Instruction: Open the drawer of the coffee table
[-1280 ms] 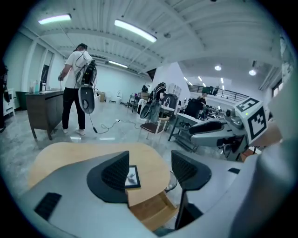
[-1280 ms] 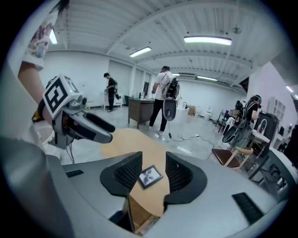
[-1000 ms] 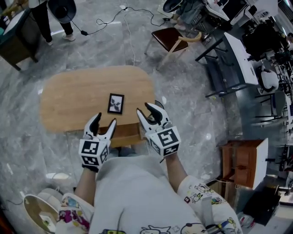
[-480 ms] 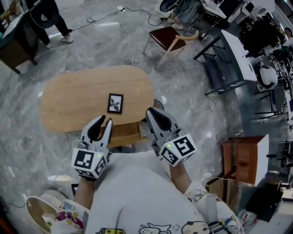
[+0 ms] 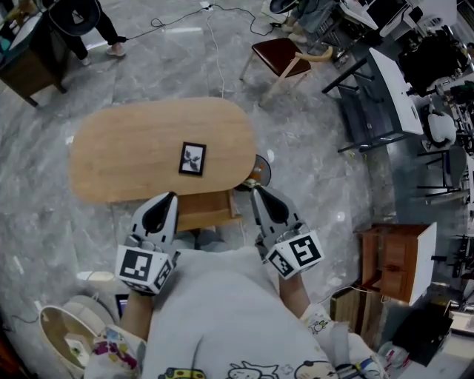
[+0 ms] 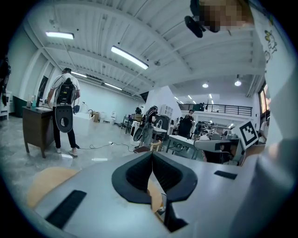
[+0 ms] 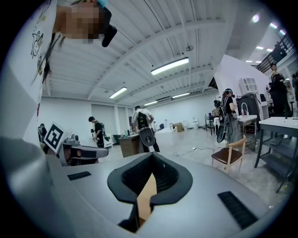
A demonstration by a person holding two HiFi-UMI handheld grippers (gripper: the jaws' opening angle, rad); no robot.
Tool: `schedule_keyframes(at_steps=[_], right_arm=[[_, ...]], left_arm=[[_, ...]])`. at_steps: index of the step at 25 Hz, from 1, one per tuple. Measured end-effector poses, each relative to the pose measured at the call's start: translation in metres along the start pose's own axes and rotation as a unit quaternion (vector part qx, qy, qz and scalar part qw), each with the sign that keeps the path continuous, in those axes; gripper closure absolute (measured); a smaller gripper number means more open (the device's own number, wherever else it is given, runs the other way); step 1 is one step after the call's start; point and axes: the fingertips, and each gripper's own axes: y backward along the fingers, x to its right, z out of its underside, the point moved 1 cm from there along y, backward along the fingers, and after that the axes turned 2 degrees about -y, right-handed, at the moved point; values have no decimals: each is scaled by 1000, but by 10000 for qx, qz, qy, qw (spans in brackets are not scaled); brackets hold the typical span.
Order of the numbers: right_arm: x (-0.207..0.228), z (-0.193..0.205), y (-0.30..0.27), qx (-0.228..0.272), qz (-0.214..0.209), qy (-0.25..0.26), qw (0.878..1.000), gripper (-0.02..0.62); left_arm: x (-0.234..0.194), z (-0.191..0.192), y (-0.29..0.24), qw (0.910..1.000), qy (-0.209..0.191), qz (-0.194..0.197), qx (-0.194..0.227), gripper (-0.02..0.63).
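The oval wooden coffee table (image 5: 133, 148) stands on the marble floor with a small black-framed picture (image 5: 192, 158) on its top. Its drawer (image 5: 207, 210) juts out from the near side, toward me. My left gripper (image 5: 171, 197) hovers over the drawer's left end and my right gripper (image 5: 256, 191) is off its right end. Both are shut with nothing held. In the left gripper view the black pads (image 6: 139, 173) meet at the left gripper's tip (image 6: 152, 155), and in the right gripper view the right gripper (image 7: 151, 156) shows the same. Only a sliver of wood shows below each pair.
A chair with a brown seat (image 5: 284, 52) stands beyond the table. Grey desks (image 5: 385, 96) and a wooden cabinet (image 5: 392, 259) are at the right. At the far left are a person (image 5: 81, 18) and a dark cabinet (image 5: 26, 63). A round basket (image 5: 63, 344) sits near my left.
Both grippers went from open to shut and rose, drawing back from the drawer toward my body. The drawer stays pulled out.
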Motion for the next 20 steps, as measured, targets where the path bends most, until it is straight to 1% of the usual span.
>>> schedule_keyframes(at_steps=[5, 20], right_arm=[[3, 11, 3, -122, 81, -1, 9999, 597], [16, 15, 5, -172, 229, 15, 9996, 597]], left_arm=[[-1, 8, 3, 9999, -38, -46, -99, 601], [6, 10, -7, 9999, -114, 29, -124, 601]])
